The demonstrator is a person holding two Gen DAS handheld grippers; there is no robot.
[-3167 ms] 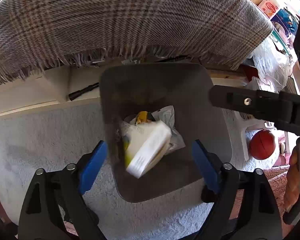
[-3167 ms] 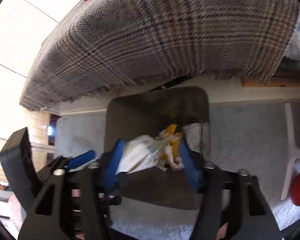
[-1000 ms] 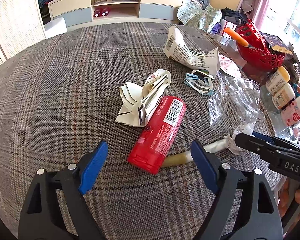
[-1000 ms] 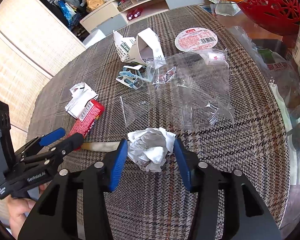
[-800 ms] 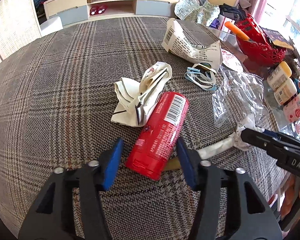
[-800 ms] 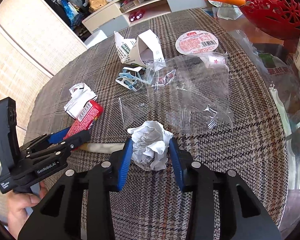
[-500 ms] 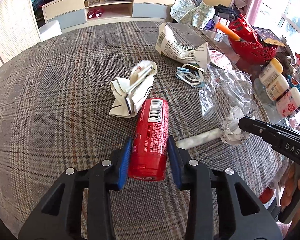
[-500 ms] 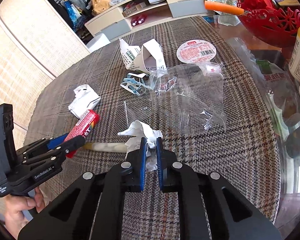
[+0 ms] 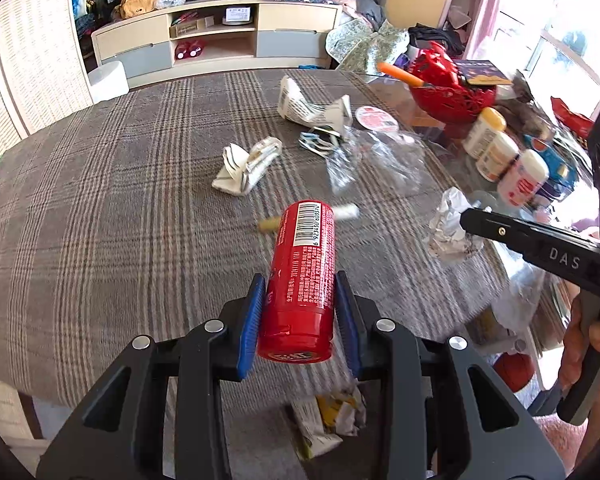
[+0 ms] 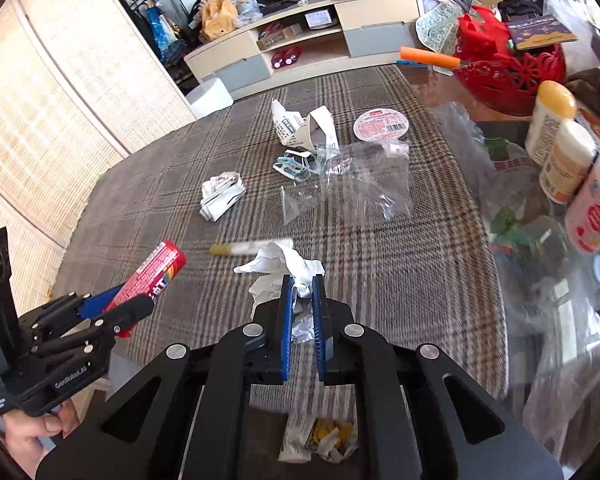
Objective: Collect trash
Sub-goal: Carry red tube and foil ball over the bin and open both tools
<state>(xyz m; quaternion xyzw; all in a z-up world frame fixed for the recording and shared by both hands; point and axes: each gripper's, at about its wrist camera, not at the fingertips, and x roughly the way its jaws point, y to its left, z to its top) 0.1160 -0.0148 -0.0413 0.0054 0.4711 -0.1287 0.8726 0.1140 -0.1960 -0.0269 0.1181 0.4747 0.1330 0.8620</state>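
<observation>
Above the plaid-covered bench (image 9: 100, 200), the left gripper (image 9: 300, 312) had its jaws clamped on a red tube (image 9: 302, 276), and the right gripper (image 10: 300, 320) pinched a crumpled white paper (image 10: 296, 268). Wrappers, clear plastic (image 10: 364, 184) and a round lid (image 10: 381, 122) littered the cloth; a low TV cabinet (image 9: 216, 36) lined the far wall.

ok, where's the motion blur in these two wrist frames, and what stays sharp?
Left wrist view: plaid tablecloth streaks, red tube in the tongs is crisp, window blown out. Right wrist view: cloth and the pale stick smear, crumpled paper sharp.
</observation>
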